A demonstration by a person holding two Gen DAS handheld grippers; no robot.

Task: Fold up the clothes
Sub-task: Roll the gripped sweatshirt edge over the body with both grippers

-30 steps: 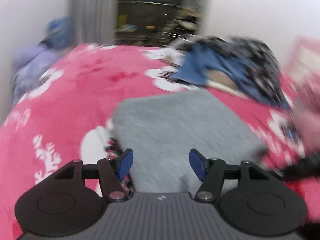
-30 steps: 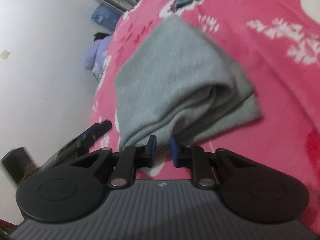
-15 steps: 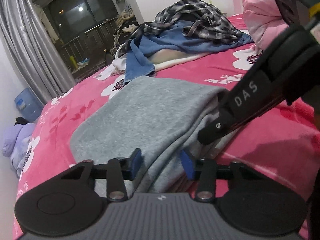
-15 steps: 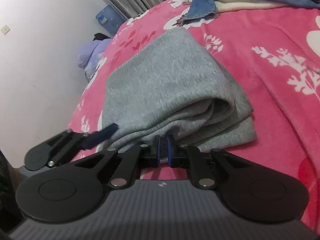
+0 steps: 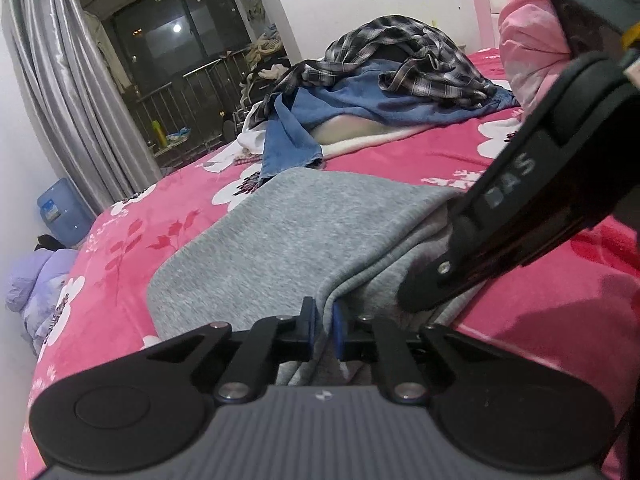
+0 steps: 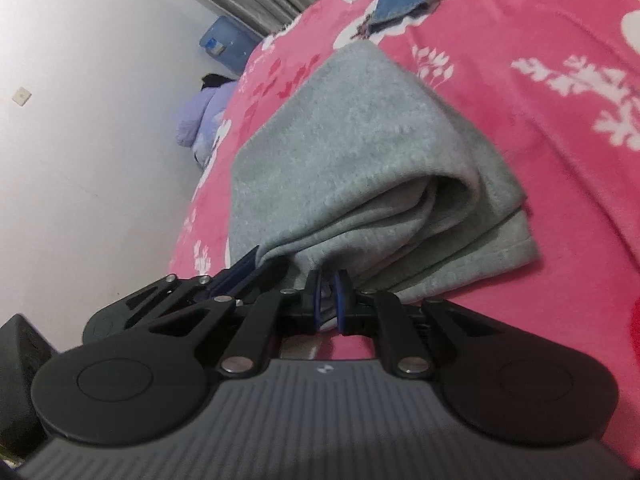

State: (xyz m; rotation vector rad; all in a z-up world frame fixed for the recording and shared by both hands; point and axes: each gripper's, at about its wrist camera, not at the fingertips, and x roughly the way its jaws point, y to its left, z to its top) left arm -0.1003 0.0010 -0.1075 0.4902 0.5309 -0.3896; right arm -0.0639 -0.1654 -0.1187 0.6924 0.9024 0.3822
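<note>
Left gripper (image 5: 323,330) in the left wrist view: blue pads (image 5: 337,332) nearly together, pinching the near edge of the grey garment (image 5: 288,240), cloth bunched between them. Garment lies folded in layers on the pink floral blanket (image 5: 132,240), near edge lifted into the jaws. Right gripper (image 5: 424,292) comes in from the right, tip at the same near edge, just beside the left one; its arm reads "DAS", green LED lit on the body above. Farther back: clothes pile (image 5: 392,76) with plaid shirt on top of blue denim, apart from the grey piece. Pink pillow (image 5: 532,40) at far right. Grey curtain (image 5: 68,92) left, dark window behind, blue water jug (image 5: 64,210) on the floor, purple bundle (image 5: 36,284) at the bed's edge.

Right wrist view: right gripper (image 6: 327,304) closed to a narrow gap with a fold of the grey garment (image 6: 352,152) caught between the blue pads (image 6: 342,306). Left gripper (image 6: 244,270) just to the left, tips clamped on the same edge. Garment shows stacked folded layers on its right side, resting on the blanket (image 6: 560,160). Denim corner (image 6: 400,0) at top, jug (image 6: 226,42) and purple bundle (image 6: 204,118) by the white wall. No other writing legible.
</note>
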